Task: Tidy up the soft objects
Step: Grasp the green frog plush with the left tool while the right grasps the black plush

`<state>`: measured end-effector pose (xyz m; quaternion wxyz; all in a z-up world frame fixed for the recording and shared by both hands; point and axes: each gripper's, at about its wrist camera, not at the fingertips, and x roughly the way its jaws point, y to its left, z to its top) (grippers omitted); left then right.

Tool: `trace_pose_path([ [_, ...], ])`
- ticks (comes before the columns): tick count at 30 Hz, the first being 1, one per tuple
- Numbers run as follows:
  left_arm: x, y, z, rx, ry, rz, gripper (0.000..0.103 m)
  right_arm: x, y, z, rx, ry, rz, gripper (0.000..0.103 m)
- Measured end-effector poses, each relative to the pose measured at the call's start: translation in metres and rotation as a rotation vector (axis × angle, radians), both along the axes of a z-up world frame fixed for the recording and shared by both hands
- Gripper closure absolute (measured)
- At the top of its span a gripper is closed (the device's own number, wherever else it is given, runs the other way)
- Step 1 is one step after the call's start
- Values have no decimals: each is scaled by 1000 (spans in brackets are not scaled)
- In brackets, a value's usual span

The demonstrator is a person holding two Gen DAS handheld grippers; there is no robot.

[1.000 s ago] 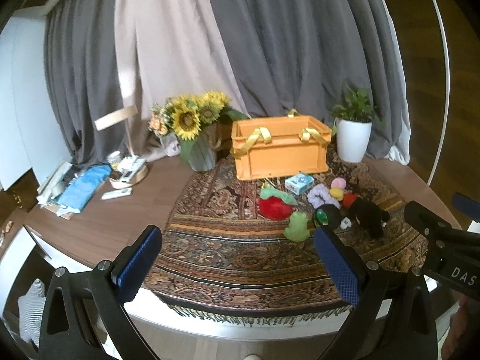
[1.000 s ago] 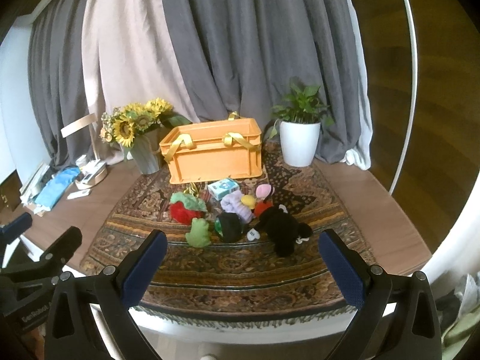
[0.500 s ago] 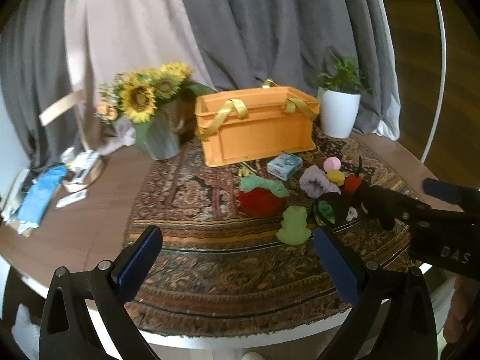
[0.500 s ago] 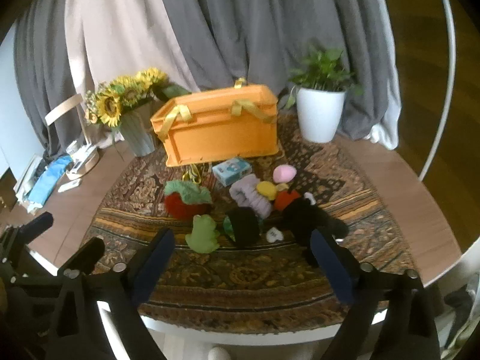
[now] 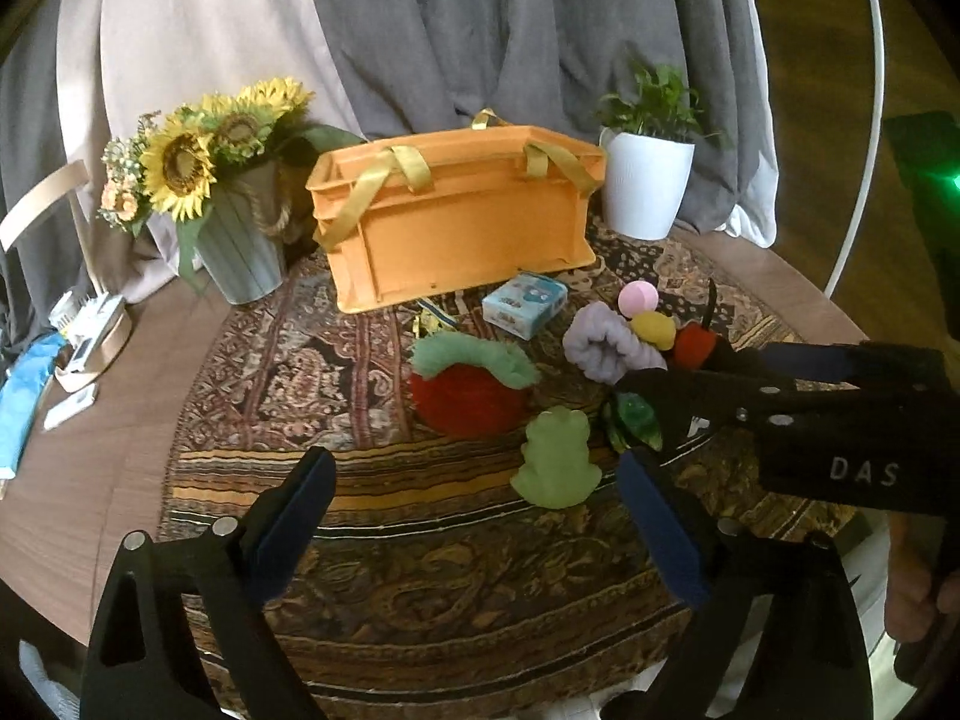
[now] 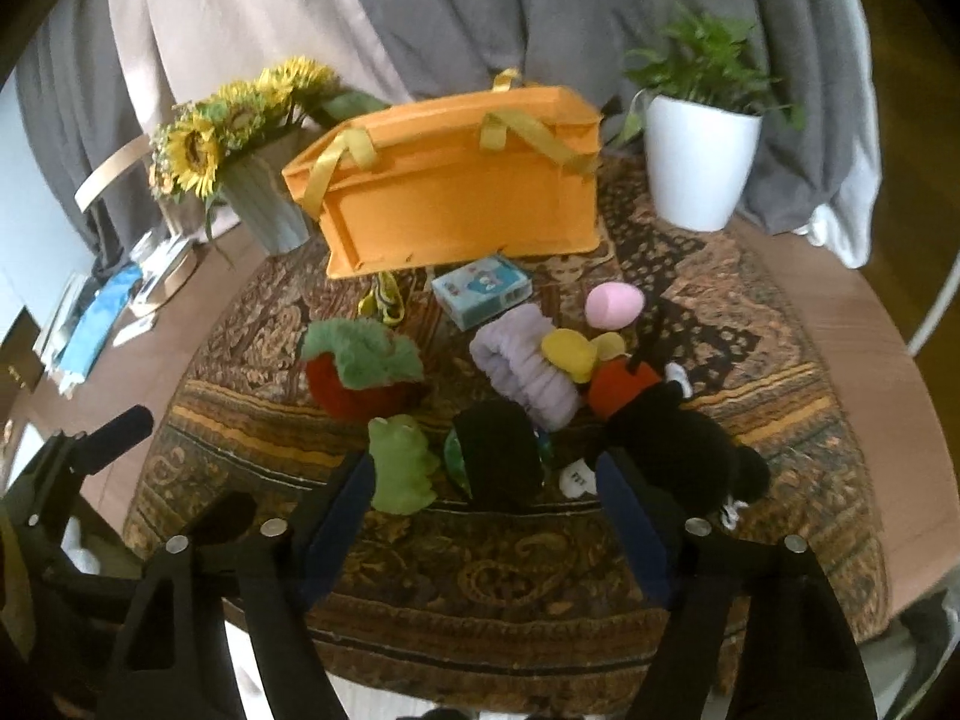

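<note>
Soft toys lie on a patterned rug (image 5: 372, 516) in front of an orange crate (image 5: 456, 222) with yellow ribbon handles. They are a red strawberry plush (image 5: 468, 390), a green frog (image 5: 558, 456), a lilac roll (image 5: 606, 348), a pink egg (image 5: 639, 298), a yellow piece (image 5: 654, 329) and a black plush (image 6: 684, 444). My left gripper (image 5: 480, 516) is open, low over the rug before the strawberry and frog. My right gripper (image 6: 486, 516) is open, its fingers either side of a black-and-green toy (image 6: 498, 456); the frog (image 6: 402, 462) sits by its left finger.
A sunflower vase (image 5: 240, 252) stands left of the crate and a white plant pot (image 5: 645, 186) right of it. A small blue box (image 5: 525, 303) lies before the crate. Blue and white items (image 5: 36, 384) lie at the table's left edge. Curtains hang behind.
Both grippers have moved forward and lower toward the toys. The right gripper now reaches across the left view and its fingers flank the black-and-green toy.
</note>
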<state>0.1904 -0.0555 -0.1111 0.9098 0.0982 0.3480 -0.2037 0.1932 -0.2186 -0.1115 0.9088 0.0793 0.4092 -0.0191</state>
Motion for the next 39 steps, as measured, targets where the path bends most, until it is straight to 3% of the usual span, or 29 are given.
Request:
trace_pose_path([
  [9, 10, -26, -29, 12, 23, 64, 21, 34, -17, -24, 37, 58, 159, 35],
  [15, 11, -40, -45, 27, 31, 55, 31, 46, -23, -36, 58, 87, 231, 35],
  [21, 16, -50, -61, 31, 59, 38, 41, 52, -26, -46, 73, 107, 254, 39],
  [39, 41, -64, -82, 5, 103, 28, 55, 65, -31, -61, 121, 139, 243, 42],
])
